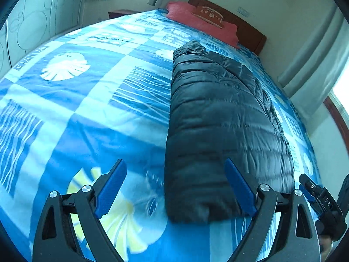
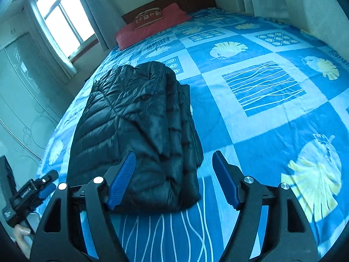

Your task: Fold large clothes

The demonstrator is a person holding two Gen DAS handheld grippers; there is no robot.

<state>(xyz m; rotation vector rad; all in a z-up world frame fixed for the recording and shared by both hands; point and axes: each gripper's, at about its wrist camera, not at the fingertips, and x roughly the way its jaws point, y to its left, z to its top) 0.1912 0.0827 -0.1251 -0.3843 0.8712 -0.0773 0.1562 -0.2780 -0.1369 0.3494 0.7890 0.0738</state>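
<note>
jacket: black quilted down jacket [image 1: 220, 118], folded into a long narrow bundle, lies flat on the bed. Nearer the foot-end edge than the pillows; long axis runs toward the headboard.
jacket detail: stacked layer edges show along one long side in the right wrist view [image 2: 139, 135]; near end is a blunt rounded fold.
L gripper: left gripper [image 1: 176, 187] hangs above the bed, angled down, fingers wide apart, nothing between the pads. One blue pad [image 1: 238, 187] sits over the near corner of the jacket in the view; contact can't be told. Other pad is over bare bedspread.
R gripper: right gripper [image 2: 174, 181] also above the bed, angled down, fingers apart, not clamped on anything. Near end of the jacket shows in the gap, but pads aren't pressing it.
grippers rel.: side by side at the near end of the jacket; each shows at the edge of the other's cam. A person's fingers [image 2: 23, 232] wrap the left gripper's handle.
bedspread: blue/white patchwork bedspread [image 1: 87, 113] w/ pale yellow leaf prints and wavy-line squares, covers the whole bed.
head end: red pillow [image 1: 202, 21] w/ a brown cushion [image 1: 209, 15] on top, against a dark wood headboard [image 1: 246, 26].
room: window [image 2: 63, 19] w/ grey curtains by the bed; pale wardrobe doors w/ swirl pattern [image 1: 32, 28].
img: some motion blur near both grippers.
</note>
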